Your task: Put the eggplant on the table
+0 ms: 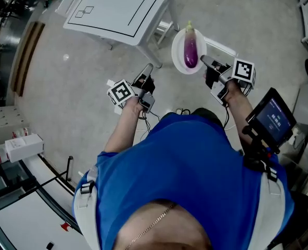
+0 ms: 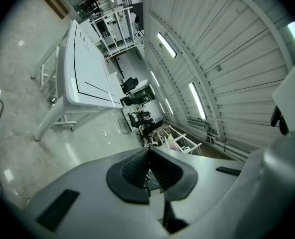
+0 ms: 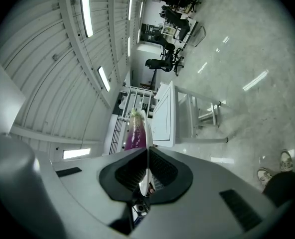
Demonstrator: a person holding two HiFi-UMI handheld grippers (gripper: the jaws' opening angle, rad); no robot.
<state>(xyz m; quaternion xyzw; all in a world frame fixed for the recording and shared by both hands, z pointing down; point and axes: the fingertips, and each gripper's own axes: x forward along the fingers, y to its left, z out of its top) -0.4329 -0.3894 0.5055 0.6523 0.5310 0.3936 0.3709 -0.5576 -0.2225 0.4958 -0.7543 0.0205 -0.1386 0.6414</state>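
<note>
While the right gripper (image 1: 205, 61) clamps the plate (image 1: 178, 55) carrying the eggplant (image 1: 190, 50), the left gripper (image 1: 148, 69) is closed on nothing; the table (image 1: 112, 9), ahead of both, awaits delivery.

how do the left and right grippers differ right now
The right gripper is shut on the rim of the white plate carrying the eggplant; the left gripper is shut on nothing. The right gripper is held a little further forward than the left gripper. Both have their jaws closed.
</note>
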